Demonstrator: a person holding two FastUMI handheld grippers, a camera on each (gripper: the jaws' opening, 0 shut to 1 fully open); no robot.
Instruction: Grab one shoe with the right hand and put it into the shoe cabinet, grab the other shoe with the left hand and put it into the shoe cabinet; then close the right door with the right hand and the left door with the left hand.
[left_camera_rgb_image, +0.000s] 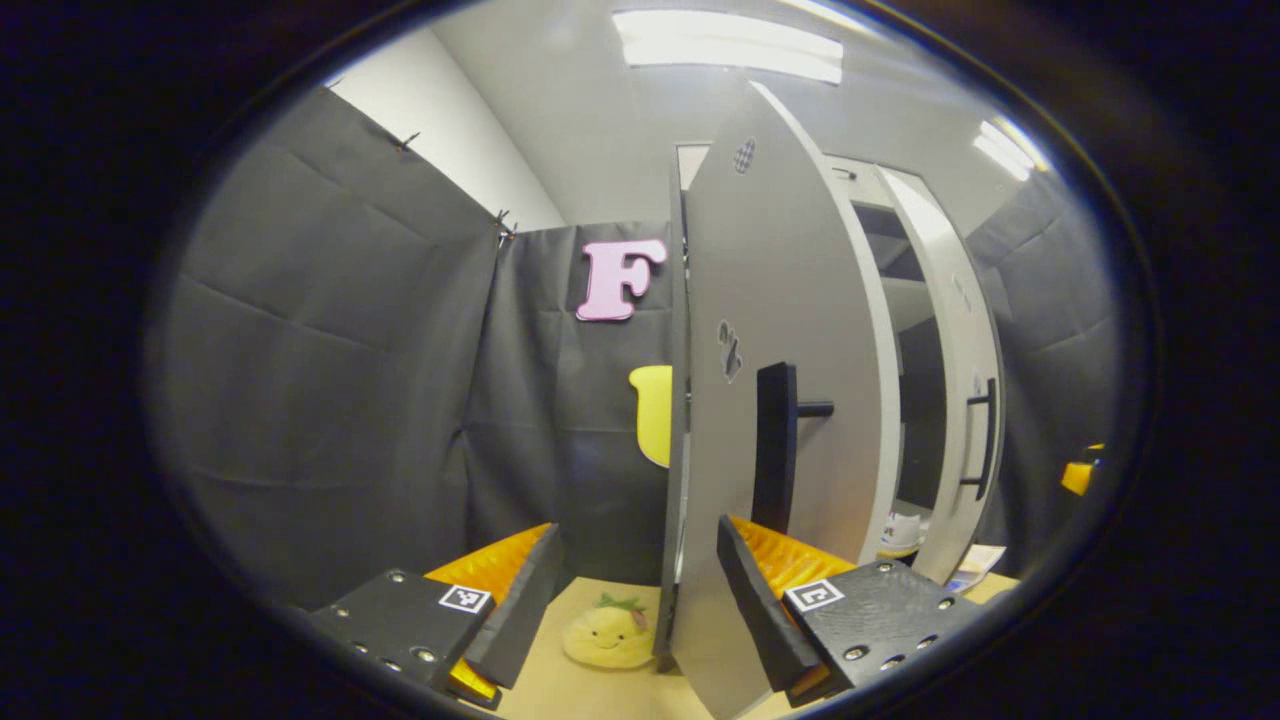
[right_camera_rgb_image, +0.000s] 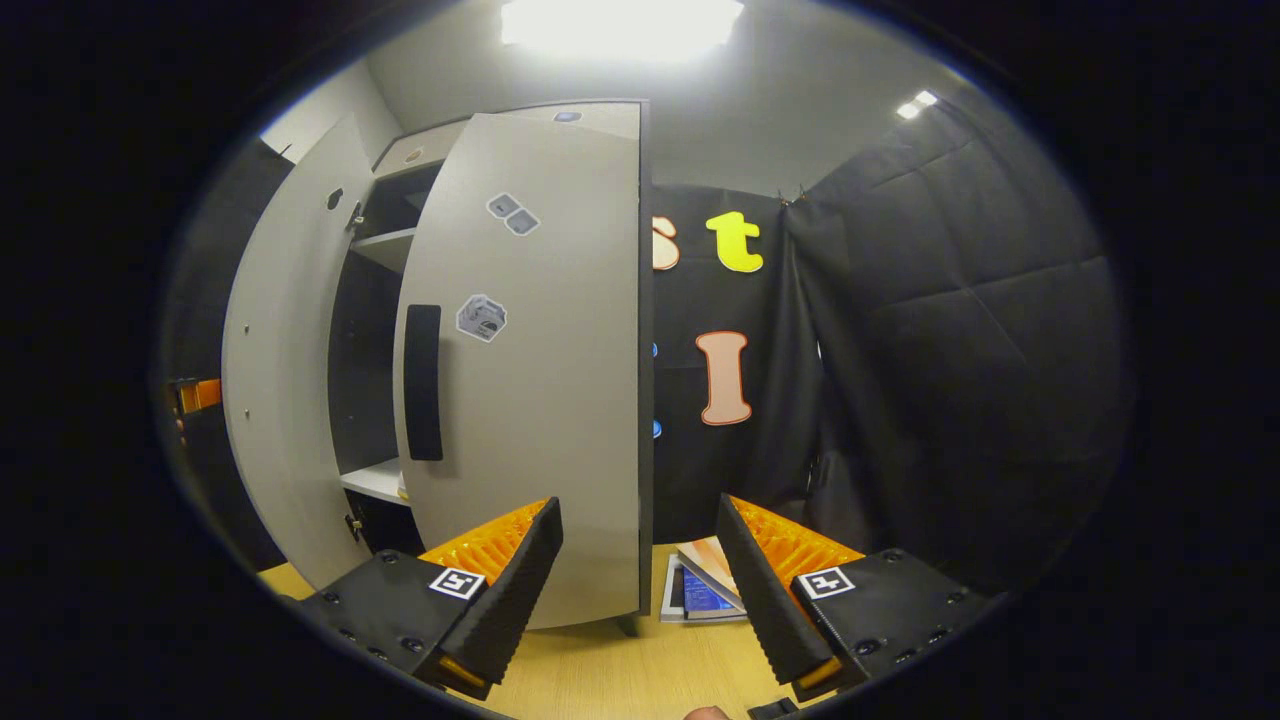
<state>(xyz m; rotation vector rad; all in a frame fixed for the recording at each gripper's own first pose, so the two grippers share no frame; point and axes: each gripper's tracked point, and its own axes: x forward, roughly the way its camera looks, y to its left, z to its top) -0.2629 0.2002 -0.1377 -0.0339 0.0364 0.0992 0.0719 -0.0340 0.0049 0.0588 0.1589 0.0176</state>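
Shoes apparently in — doors next. Right gripper (right_camera_rgb_image: 640, 580) gaping, empty, near right door (right_camera_rgb_image: 530, 400); left gripper (left_camera_rgb_image: 640, 600) gaping astride left door (left_camera_rgb_image: 770, 400) edge — push flat, steadily.

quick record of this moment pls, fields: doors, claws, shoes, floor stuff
doors: left door and right door both ajar, cabinet shelves visible between them
left claw: open, fingers either side of the left door's edge
right claw: open, right door's edge between its fingers
shoes: white object low inside the cabinet, too small to identify
floor stuff: yellow plush toy; books
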